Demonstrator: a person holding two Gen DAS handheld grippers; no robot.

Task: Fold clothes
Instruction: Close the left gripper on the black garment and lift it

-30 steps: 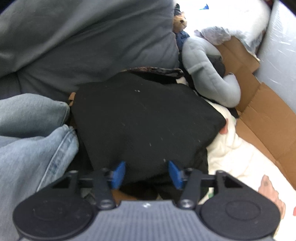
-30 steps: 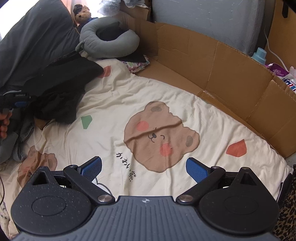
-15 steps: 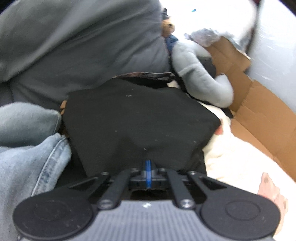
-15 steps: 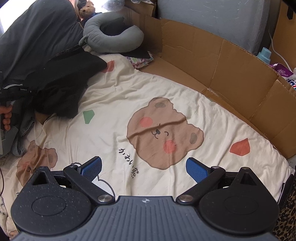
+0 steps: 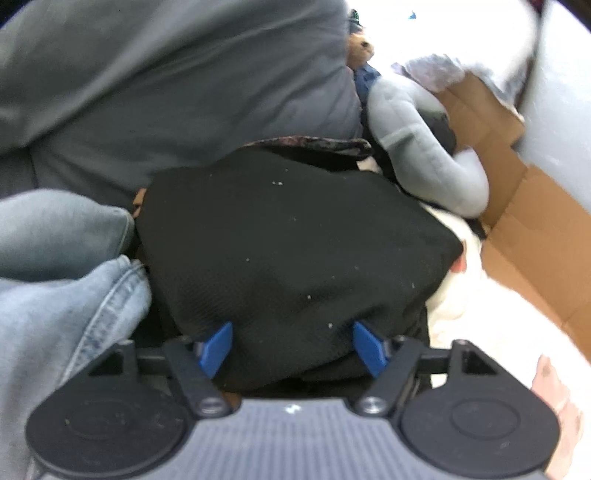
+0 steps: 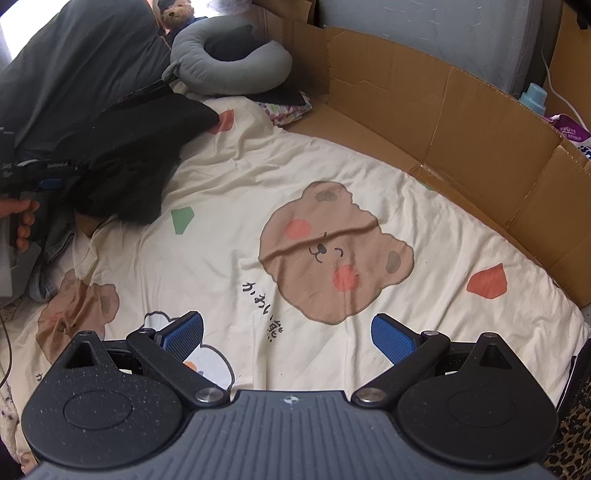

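Note:
A folded black garment (image 5: 288,240) lies at the left edge of the bed, seen again in the right wrist view (image 6: 140,147). My left gripper (image 5: 292,347) sits at its near edge. Its jaws are opening, with a bulge of the black cloth between the blue pads (image 5: 216,347), which do not clamp it. A person's hand (image 6: 22,221) holds that gripper (image 6: 48,177). My right gripper (image 6: 288,339) hovers open over the cream bear-print sheet (image 6: 332,251), nothing between its fingers.
Light blue jeans (image 5: 66,295) lie left of the black garment. A grey quilt (image 5: 166,81) is heaped behind it. A grey neck pillow (image 6: 229,62) and a small teddy bear (image 6: 177,13) sit at the far end. Cardboard walls (image 6: 443,122) border the bed's right side.
My left gripper closed fully on the black garment's near edge, then spread apart again. The right gripper stayed open and barely moved.

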